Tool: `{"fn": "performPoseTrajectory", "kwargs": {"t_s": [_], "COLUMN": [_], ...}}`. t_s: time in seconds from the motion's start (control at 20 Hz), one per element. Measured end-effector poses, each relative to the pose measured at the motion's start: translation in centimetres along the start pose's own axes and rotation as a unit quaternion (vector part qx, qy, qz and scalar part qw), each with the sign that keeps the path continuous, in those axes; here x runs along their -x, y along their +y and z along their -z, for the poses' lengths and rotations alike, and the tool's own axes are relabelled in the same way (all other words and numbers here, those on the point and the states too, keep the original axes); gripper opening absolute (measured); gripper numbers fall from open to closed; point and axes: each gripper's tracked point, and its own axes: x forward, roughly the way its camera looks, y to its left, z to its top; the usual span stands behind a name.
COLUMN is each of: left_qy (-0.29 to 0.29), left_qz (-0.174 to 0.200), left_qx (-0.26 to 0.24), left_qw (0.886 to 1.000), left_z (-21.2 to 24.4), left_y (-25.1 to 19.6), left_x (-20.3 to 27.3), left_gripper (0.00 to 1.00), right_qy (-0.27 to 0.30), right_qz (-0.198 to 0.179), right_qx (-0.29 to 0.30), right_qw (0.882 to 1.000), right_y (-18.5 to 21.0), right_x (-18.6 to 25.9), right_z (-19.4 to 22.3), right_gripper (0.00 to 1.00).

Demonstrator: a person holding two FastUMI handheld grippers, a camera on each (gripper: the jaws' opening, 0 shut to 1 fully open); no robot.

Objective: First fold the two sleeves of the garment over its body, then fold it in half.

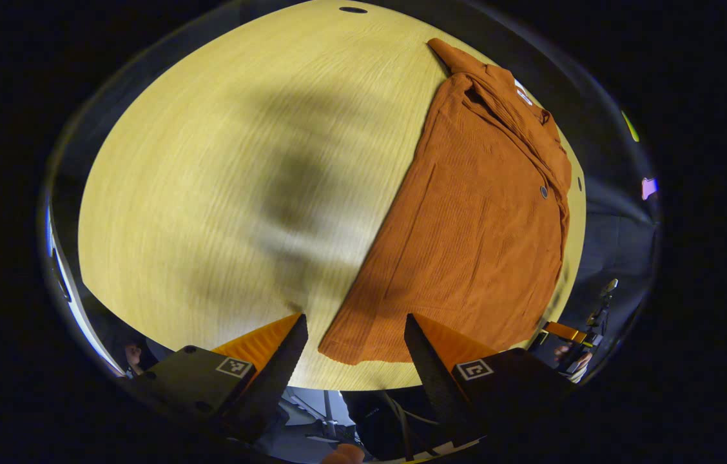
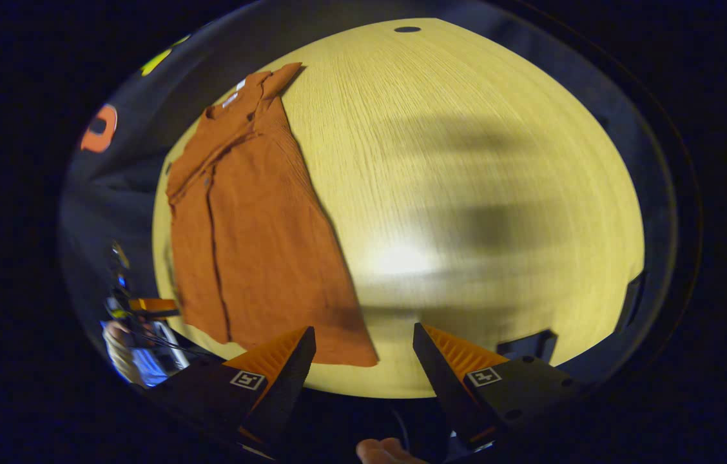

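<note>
A rust-orange ribbed button-front garment (image 1: 486,225) lies flat on the pale yellow wood-grain desk (image 1: 228,193), filling the right half of the left gripper view, with its collar toward the upper right of the frame and its hem at the lower centre. Its sleeves appear already folded in over the body, giving it a long narrow outline. The left tongs (image 1: 356,325) sit at the bottom centre of that view, spread wide and holding nothing, with the garment's hem corner seen between their tips. In the right gripper view the same garment (image 2: 247,232) lies in the left half of the frame, collar at upper left, hem at lower centre. The right tongs (image 2: 363,335) at the bottom of that view are likewise spread apart and empty, above the desk's (image 2: 466,161) near edge beside the hem. Broad soft shadows fall across the bare desk in both views.
</note>
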Motion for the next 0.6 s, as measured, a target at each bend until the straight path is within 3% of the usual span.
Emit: {"fn": "performPoseTrajectory", "kwargs": {"t_s": [0.1, 0.2, 0.45, 0.5, 0.55, 0.6], "left_qy": [0.008, 0.017, 0.055, 0.054, 0.051, 0.05], "left_qz": [0.011, 0.037, 0.129, 0.141, 0.15, 0.152], "left_qx": [-0.022, -0.049, -0.073, -0.074, -0.072, -0.068], "left_qw": [1.0, 0.998, 0.987, 0.986, 0.985, 0.985], "left_z": [-1.6, -3.8, -9.5, -8.2, -2.5, -5.5], "left_y": [-1.2, -2.7, -8.2, -7.5, -3.6, -7.6], "left_x": [1.3, 2.5, 6.1, 5.3, 2.4, 4.2], "left_gripper": [0.98, 0.94, 0.93, 0.92, 0.91, 0.92], "right_qy": [0.004, 0.024, 0.063, 0.065, 0.068, 0.071], "right_qz": [-0.021, -0.006, -0.068, -0.078, -0.088, -0.095], "right_qx": [-0.015, 0.01, 0.007, 0.003, -0.001, -0.001], "right_qw": [1.0, 1.0, 0.996, 0.995, 0.994, 0.993], "right_y": [-0.6, -2.6, -1.3, -0.7, -0.2, 0.4], "right_x": [-0.5, -1.3, -1.4, -1.7, -1.8, -2.0], "right_z": [0.2, 1.0, 0.6, 0.5, 0.7, 0.8], "right_gripper": [0.96, 0.96, 0.94, 0.92, 0.92, 0.92]}}
